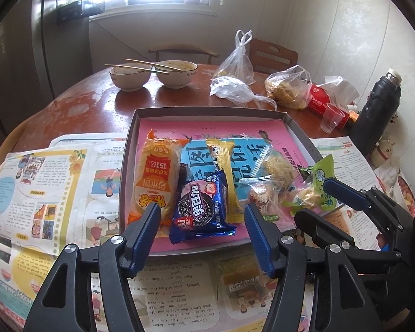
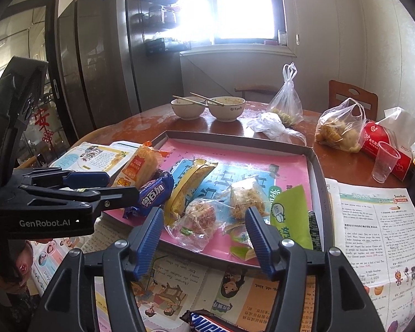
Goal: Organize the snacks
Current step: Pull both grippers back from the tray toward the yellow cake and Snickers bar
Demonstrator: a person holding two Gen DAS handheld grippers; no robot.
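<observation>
Nearest, a brown Snickers bar (image 2: 207, 323) lies on the printed newspaper sheets (image 2: 373, 235) below the right gripper (image 2: 204, 235), whose blue-padded jaws stand spread with nothing between them. Likewise the left gripper (image 1: 202, 232) is released and empty, its fingertips at the near rim of the shallow grey cardboard tray (image 1: 130, 149) lined in pink. Inside lie an orange rice-cracker packet (image 1: 155, 177), a blue Oreo pack (image 1: 202, 207), a long yellow wrapper (image 1: 225, 177), two clear bags of crumbly snacks (image 2: 227, 204) and a green packet (image 2: 287, 213) by the tray's right wall. Farther off on the round wooden table (image 1: 96, 105) stand two ceramic bowls (image 1: 155, 76) with chopsticks laid across.
</observation>
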